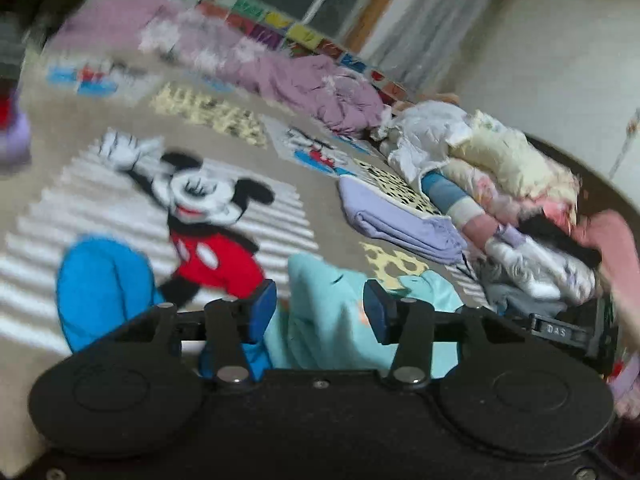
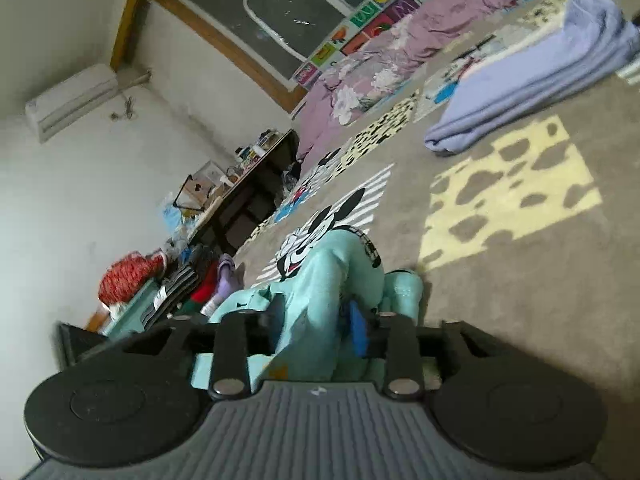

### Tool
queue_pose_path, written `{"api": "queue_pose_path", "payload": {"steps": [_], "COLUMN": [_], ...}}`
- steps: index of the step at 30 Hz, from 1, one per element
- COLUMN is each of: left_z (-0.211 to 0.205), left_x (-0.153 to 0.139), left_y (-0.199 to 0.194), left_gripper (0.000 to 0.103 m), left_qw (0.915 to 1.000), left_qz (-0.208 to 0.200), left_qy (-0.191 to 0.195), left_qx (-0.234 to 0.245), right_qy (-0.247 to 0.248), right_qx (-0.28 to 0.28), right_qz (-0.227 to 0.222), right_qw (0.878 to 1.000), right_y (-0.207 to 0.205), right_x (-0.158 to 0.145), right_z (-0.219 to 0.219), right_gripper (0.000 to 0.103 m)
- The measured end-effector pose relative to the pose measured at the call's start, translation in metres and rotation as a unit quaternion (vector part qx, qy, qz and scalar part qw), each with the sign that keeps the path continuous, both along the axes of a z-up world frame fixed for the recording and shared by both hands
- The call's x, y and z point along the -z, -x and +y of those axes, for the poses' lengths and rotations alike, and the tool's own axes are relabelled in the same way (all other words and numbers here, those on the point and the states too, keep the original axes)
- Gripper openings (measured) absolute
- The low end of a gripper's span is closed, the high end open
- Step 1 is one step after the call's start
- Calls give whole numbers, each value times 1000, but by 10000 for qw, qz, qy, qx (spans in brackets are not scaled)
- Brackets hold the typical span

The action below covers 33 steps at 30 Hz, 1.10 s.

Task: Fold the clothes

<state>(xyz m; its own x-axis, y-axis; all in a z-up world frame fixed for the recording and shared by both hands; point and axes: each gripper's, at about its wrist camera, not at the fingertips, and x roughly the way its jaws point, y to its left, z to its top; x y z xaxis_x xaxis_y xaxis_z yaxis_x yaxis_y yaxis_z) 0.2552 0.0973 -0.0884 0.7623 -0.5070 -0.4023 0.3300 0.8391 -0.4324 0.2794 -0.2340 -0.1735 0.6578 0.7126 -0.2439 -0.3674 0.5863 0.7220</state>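
Item: teal garment (image 1: 324, 312) on the cartoon-mouse bedspread (image 1: 208, 216), both tongs on hand.

Detail: My left tongs (image 1: 320, 312) stand apart, blue pads (image 1: 262, 304) either side of a raised bunch of the teal cloth without pinching it. My right tongs (image 2: 316, 320) are drawn in on a ridge of the same teal garment (image 2: 320, 280), the cloth bunched tight between the pads (image 2: 357, 332), and that view is tilted steeply. The garment lies crumpled at the near edge of the bedspread, partly over the printed mouse. Also logged: a folded lavender garment (image 1: 396, 224) well apart on the bed; just beyond it a heap of unfolded clothes (image 1: 500, 192) in white, cream and pink; a rumpled mauve floral quilt (image 2: 400, 48) along the far side under the window (image 2: 304, 8). The left view is motion-blurred.
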Motion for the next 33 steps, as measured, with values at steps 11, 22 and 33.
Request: {"api": "queue_pose_path", "payload": {"steps": [11, 22, 33], "left_z": [-114, -37, 0], "left_x": [-41, -22, 16], "left_y": [-66, 3, -6], "left_gripper": [35, 35, 35], "left_qw": [9868, 9974, 9994], "left_qz": [345, 245, 234], "left_qy": [-1070, -672, 189], "left_qx": [1170, 11, 152], "right_qy": [126, 141, -1065], "right_qx": [281, 442, 435], "right_qz": [16, -73, 612], "right_qw": [9995, 9989, 9915], "right_y": [11, -13, -30], "right_x": [-1, -16, 16], "right_z": [-6, -7, -23], "right_gripper": [36, 55, 13]}}
